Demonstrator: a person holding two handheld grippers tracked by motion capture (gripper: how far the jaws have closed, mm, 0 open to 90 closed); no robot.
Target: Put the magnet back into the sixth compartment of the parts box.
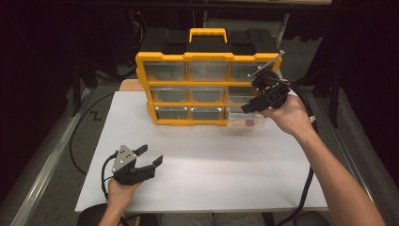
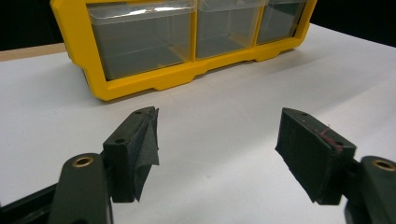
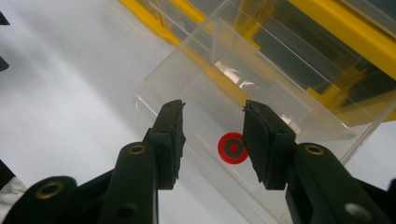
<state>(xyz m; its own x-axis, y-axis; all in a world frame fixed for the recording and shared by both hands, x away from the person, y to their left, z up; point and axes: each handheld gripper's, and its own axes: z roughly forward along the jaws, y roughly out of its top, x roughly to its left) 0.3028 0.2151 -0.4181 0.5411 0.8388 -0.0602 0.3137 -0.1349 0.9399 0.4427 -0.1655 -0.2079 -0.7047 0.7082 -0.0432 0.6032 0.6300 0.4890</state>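
A clear drawer (image 1: 245,120) is seen pulled out of the bottom right slot of a yellow organiser (image 1: 207,89), which stands at the far side of a white table (image 1: 207,165). A small red ring (image 3: 232,148) is seen lying on the drawer's floor. The right gripper (image 3: 212,140) is held just above the drawer, its jaws parted with the red ring seen between and below them; nothing is gripped. In the high view the right gripper (image 1: 251,104) is held over the drawer's right end. The left gripper (image 1: 151,156) is held well apart, near the table's front left, with its jaws wide open and nothing between them.
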